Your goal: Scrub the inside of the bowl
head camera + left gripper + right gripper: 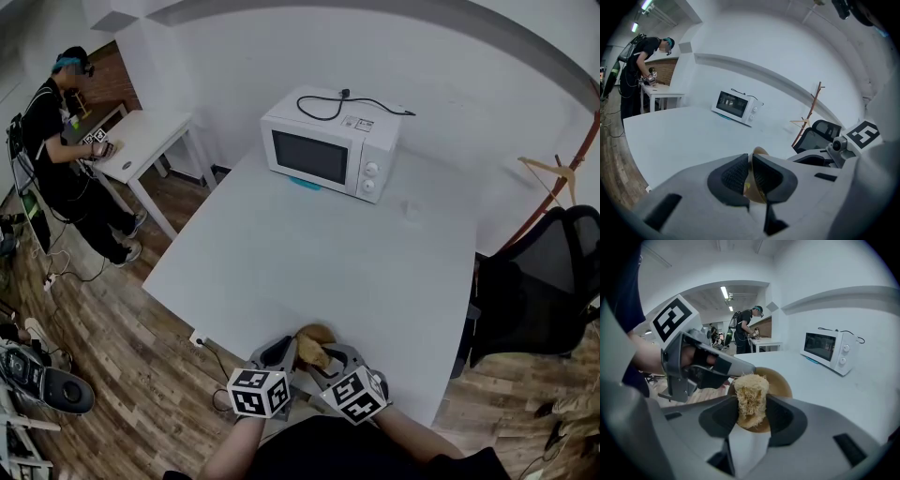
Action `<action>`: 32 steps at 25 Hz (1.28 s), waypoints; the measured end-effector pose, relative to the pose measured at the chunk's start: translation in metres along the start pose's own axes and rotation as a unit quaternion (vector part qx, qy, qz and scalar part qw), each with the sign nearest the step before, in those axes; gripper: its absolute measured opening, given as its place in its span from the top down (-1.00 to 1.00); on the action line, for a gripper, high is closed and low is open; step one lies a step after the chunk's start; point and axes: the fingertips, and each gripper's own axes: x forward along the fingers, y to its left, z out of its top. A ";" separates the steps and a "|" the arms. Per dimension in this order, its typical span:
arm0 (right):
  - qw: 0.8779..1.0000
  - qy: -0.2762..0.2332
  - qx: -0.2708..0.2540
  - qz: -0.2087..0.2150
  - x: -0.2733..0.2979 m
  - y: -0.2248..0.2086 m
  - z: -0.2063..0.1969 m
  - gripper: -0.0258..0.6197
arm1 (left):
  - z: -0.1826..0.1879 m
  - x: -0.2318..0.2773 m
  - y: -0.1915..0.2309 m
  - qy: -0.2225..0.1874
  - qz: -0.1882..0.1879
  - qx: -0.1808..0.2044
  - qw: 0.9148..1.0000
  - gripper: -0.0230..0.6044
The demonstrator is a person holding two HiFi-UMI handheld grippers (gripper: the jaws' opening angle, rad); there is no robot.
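A brown wooden bowl [316, 343] is held tilted above the white table's near edge [281, 309]. My left gripper [289, 351] is shut on the bowl's rim; in the left gripper view the thin rim [759, 151] is pinched between the dark pads [733, 174]. My right gripper [330, 358] is shut on a tan fibrous scrubber [751, 394]. The scrubber rests against the bowl's inside [780, 383]. The left gripper [717, 366] shows at the bowl's left rim in the right gripper view. The scrubber is hidden in the head view.
A white microwave [328, 145] with a black cable on top stands at the table's far side. A black office chair [544, 281] and a wooden coat stand [553, 178] are to the right. A person [61, 141] works at a small white table far left.
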 end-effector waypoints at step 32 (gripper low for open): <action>0.991 -0.026 0.092 -0.096 -0.016 -0.042 -0.019 0.39 | -0.037 0.029 0.048 0.046 0.057 -0.038 0.997 0.82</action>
